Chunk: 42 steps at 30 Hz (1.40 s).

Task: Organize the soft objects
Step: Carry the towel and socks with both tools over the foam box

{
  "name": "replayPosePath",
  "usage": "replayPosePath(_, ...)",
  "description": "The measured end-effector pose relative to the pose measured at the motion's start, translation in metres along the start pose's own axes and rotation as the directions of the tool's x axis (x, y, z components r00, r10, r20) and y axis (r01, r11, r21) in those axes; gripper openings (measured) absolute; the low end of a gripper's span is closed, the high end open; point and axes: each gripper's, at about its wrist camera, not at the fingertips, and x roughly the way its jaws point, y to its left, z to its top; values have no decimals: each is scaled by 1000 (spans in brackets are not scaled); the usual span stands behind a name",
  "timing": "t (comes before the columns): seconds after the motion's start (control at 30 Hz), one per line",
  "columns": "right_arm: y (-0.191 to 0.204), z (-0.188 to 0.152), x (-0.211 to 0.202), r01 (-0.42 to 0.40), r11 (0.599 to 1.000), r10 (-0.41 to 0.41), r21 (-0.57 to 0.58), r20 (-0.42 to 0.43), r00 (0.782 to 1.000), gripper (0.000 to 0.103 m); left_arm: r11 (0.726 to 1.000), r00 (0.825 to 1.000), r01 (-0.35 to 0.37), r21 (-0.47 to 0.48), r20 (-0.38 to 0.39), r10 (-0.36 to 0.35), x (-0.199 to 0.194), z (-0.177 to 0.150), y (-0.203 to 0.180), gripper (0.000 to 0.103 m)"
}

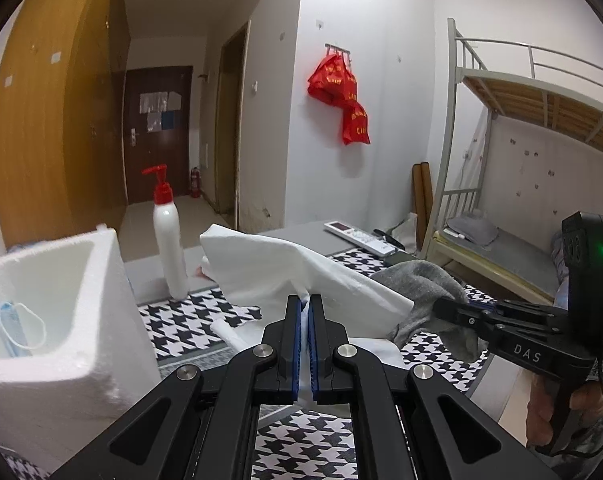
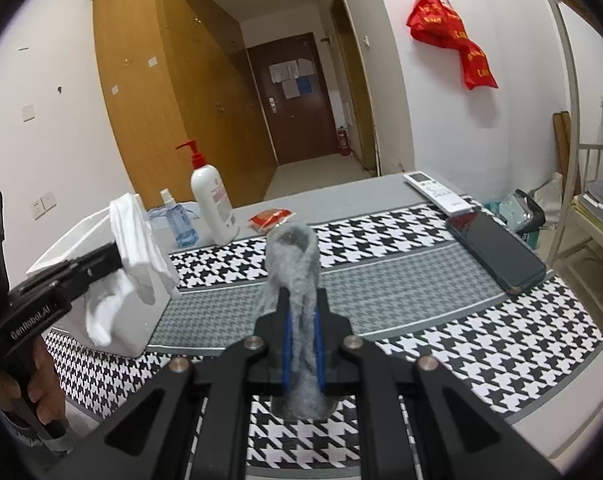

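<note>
Left gripper (image 1: 305, 308) fingers clamping white cloth (image 1: 269, 268) beside foam box (image 1: 41, 276), right gripper (image 2: 301, 304) fingers pinching grey sock (image 2: 293, 256), pump bottle (image 2: 213, 204) behind

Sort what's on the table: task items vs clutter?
Job:
white cloth, held in left claw
grey sock, held in right claw
foam box
face mask in the box

Lying about:
lotion pump bottle
spray bottle
red packet
remote
phone
</note>
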Motion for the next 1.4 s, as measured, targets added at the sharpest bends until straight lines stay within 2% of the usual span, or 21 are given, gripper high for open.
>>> replayPosePath(0.23,16,11,-13,-16,1000,17,-21,57,998,12,1000,998,-25,17,51,24,-19,11,10,4)
replayPosePath(0.6,44,26,-19,-64,996,71,-63,110,991,12,997,990,-75,-15,118,76,-44,24,30,4)
replayPosePath(1.07,90,49,-22,-171,976,193,-135,166,967,12,980,961,-184,-73,196,195,-84,34,59,4)
replayPosePath(1.4,122,53,-13,-240,951,271,-193,154,950,12,961,945,-244,-130,190,266,-102,30,89,4)
